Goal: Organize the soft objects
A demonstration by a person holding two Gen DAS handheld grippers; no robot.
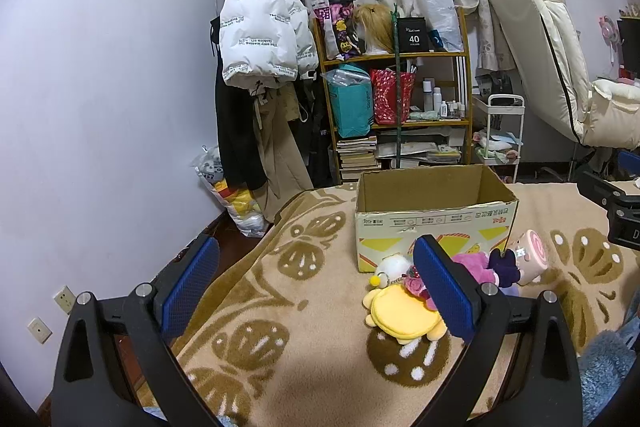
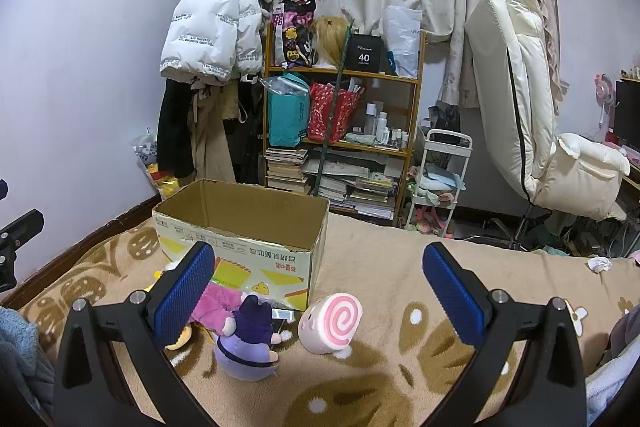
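Observation:
An open cardboard box [image 1: 434,217] [image 2: 240,227] stands on the bed. Several plush toys lie in front of it: a yellow plush [image 1: 402,313], a white one [image 1: 394,265], a pink one [image 1: 470,263] [image 2: 218,303], a purple-and-navy doll [image 2: 248,341] [image 1: 505,265] and a pink swirl roll plush [image 2: 332,323] [image 1: 530,255]. My left gripper [image 1: 316,291] is open over the blanket, left of the toys. My right gripper [image 2: 318,295] is open too, just short of the swirl plush and the doll, holding nothing.
A tan patterned blanket [image 2: 400,367] covers the bed. Beyond it stand a cluttered wooden shelf [image 1: 396,99], hanging coats [image 1: 260,35], a white cart [image 2: 438,183] and a cream chair [image 2: 532,131]. Blue fuzzy fabric [image 1: 608,371] lies at the near edge.

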